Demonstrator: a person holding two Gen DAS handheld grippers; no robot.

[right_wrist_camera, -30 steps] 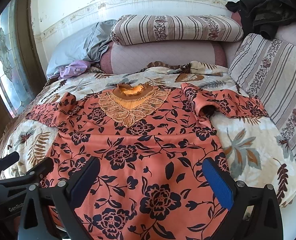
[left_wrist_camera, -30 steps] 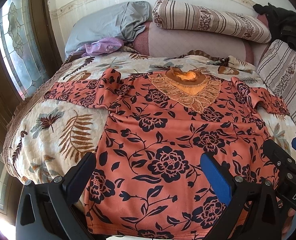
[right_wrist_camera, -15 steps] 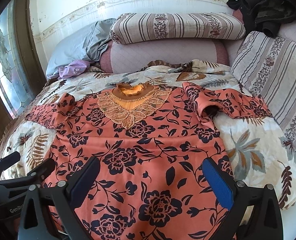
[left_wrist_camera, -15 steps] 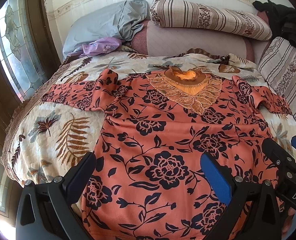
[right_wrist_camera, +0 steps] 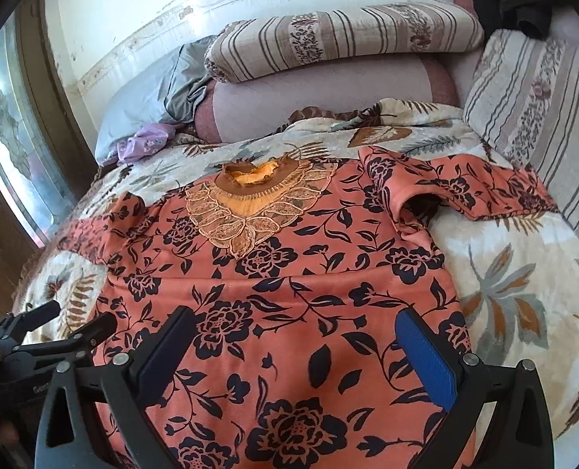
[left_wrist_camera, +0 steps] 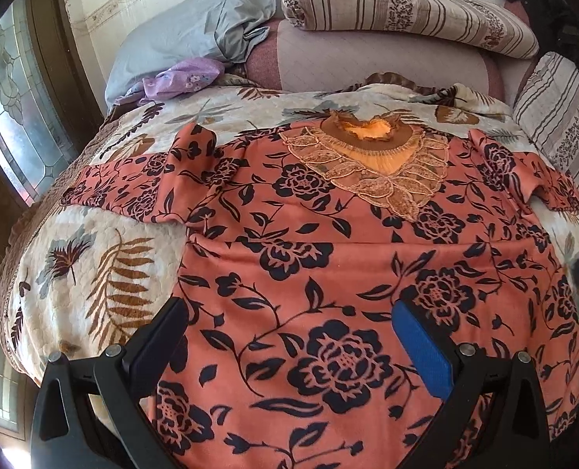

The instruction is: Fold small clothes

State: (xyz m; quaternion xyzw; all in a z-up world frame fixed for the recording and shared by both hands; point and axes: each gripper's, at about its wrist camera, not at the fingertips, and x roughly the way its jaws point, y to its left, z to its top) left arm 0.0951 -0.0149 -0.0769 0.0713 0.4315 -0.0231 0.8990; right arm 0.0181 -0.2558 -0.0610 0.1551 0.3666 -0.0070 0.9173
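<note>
You're at the approach step — the floral top lies flat and unfolded on the bed, collar away from you, both the left gripper and right gripper spread wide above its lower half, holding nothing — next, pinch the hem corners.
</note>
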